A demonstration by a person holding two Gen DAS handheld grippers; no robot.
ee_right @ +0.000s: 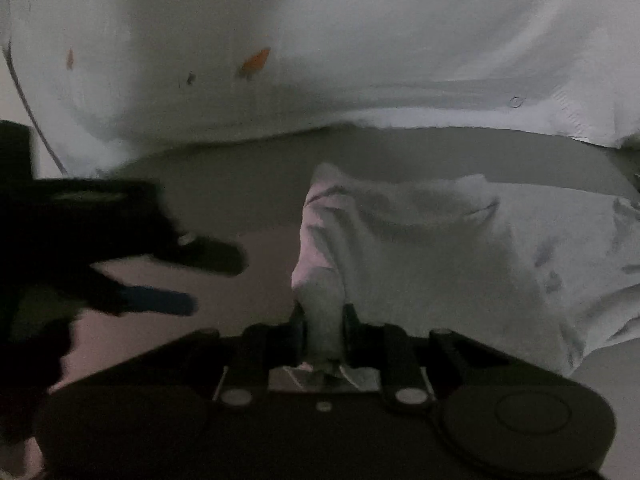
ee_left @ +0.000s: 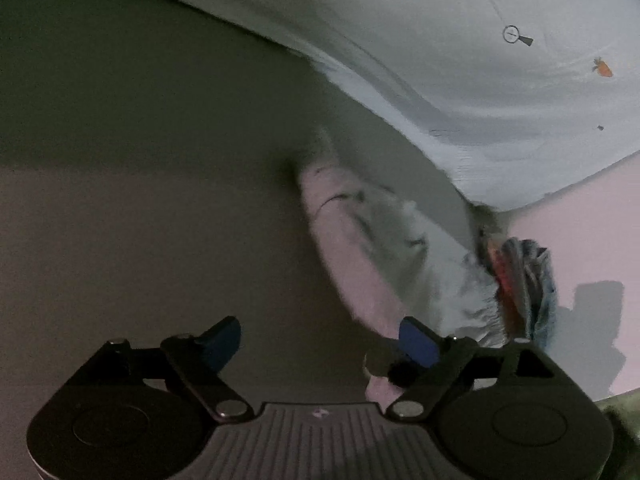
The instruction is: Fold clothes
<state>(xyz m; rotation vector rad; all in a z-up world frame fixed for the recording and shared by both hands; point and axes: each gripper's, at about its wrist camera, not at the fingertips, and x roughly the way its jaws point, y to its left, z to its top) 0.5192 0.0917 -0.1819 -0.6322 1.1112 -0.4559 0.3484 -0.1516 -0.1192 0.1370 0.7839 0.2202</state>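
A pale grey-white garment with a pink edge [ee_right: 440, 248] lies bunched on the grey table. My right gripper [ee_right: 323, 320] is shut on a fold of its near corner. In the left wrist view the same garment [ee_left: 372, 240] runs diagonally from the centre to the lower right. My left gripper [ee_left: 320, 340] is open and empty, its right finger [ee_left: 416, 340] next to the garment's pink edge. The left gripper also shows in the right wrist view [ee_right: 212, 276], blurred, at the left with its fingers spread.
A large white cloth with small orange carrot prints [ee_right: 360, 40] lies behind the garment; it also fills the upper right of the left wrist view [ee_left: 480, 60]. A dark, blue and red striped item [ee_left: 524, 280] lies at the garment's far end.
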